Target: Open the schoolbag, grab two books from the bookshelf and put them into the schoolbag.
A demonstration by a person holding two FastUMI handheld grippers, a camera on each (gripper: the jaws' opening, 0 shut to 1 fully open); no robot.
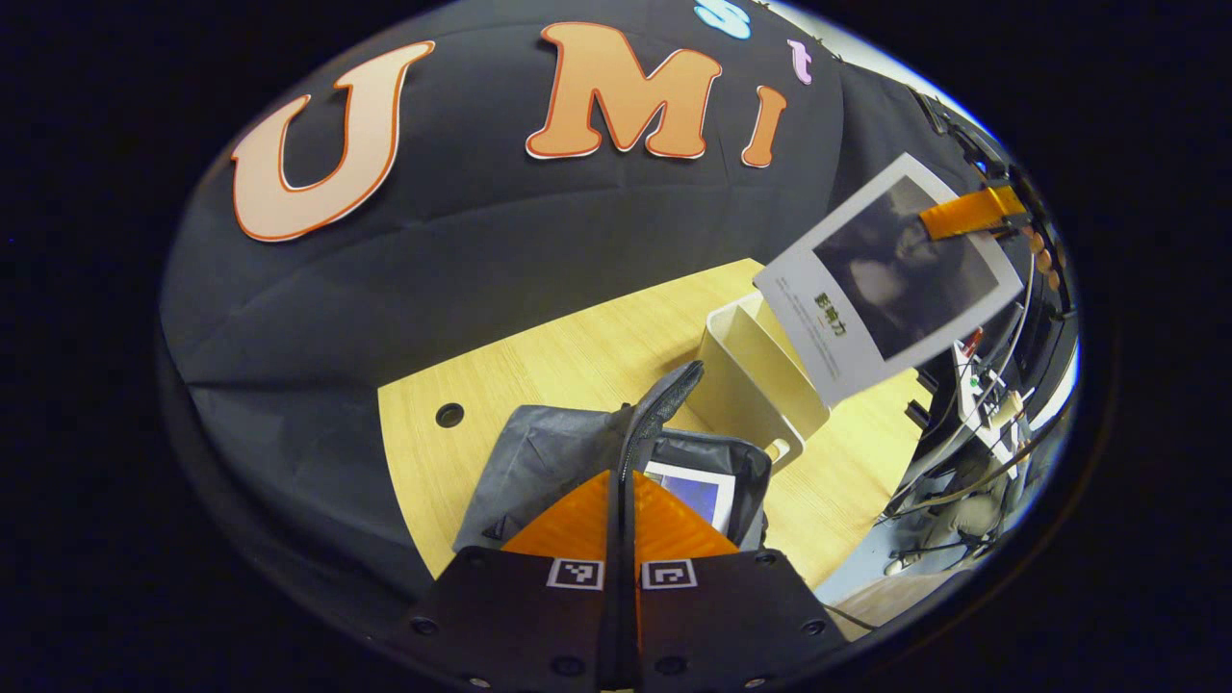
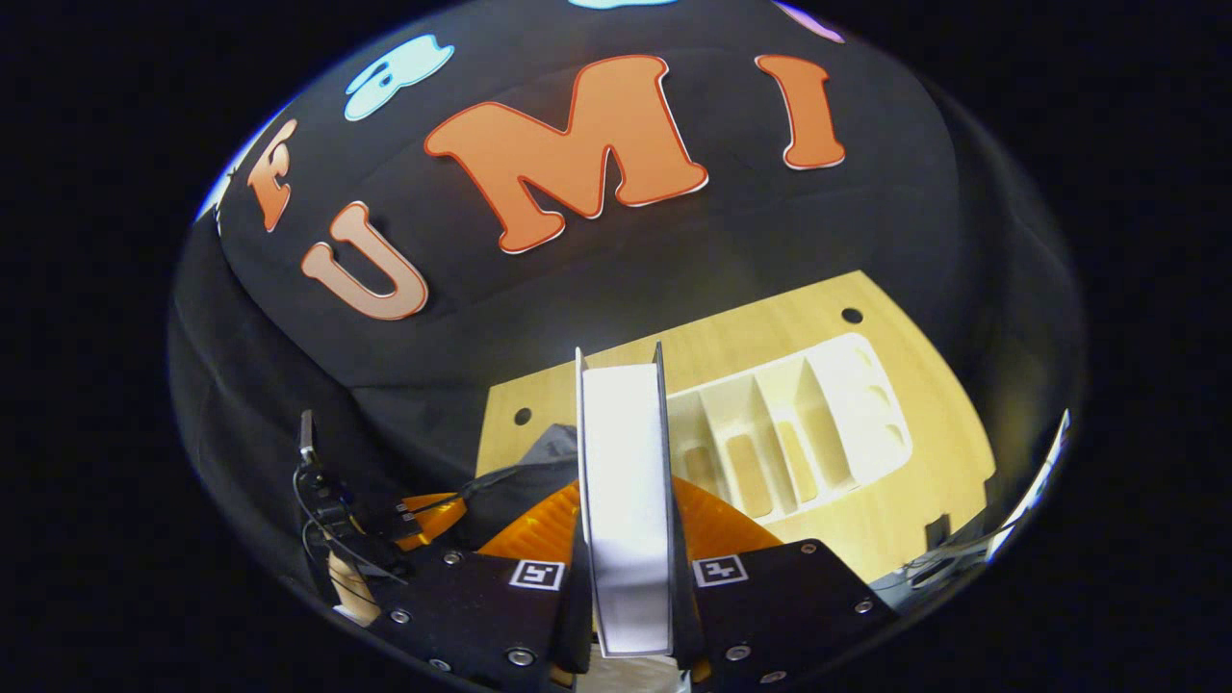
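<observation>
I count two books: one [image 1: 890, 279] held up in the air at the far right by my right hand-held gripper [image 2: 626, 577], and one [image 1: 693, 489] lying inside the schoolbag. There is one schoolbag [image 1: 539, 452], near me on the tabletop [image 1: 577, 356]. One bookshelf [image 2: 799, 423] lies just beyond it, with four compartments. I carry two hand-held grippers, counting my left hand-held gripper [image 1: 621, 520]. The tabletop has two round holes.
</observation>
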